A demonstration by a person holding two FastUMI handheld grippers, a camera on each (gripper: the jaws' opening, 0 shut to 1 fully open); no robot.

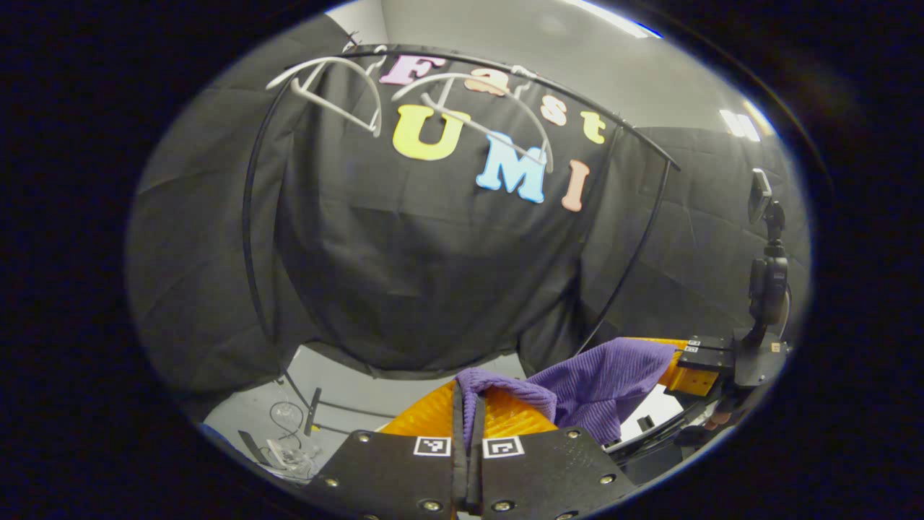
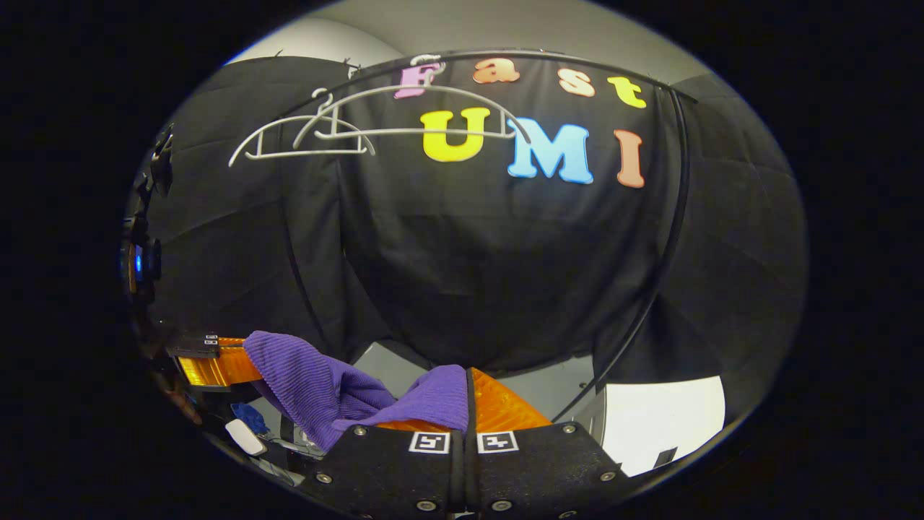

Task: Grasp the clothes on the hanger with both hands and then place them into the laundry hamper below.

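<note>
Between both claws, left claw point(image 1: 468, 404) and right claw point(image 2: 468, 393) pinch purple garment point(image 1: 599, 379).

Each hand-held gripper, the left hand-held gripper point(image 1: 468, 422) and the right hand-held gripper point(image 2: 469, 404), carries a matte black faceplate studded with silver screws, two small black-and-white square markers beside the central slot, and ribbed orange fingers point(image 1: 505, 415). A black camera mount rises behind the farther unit in the left gripper view.

Left gripper point(image 1: 468, 404) clamped; right gripper point(image 2: 469, 393) clamped
</note>
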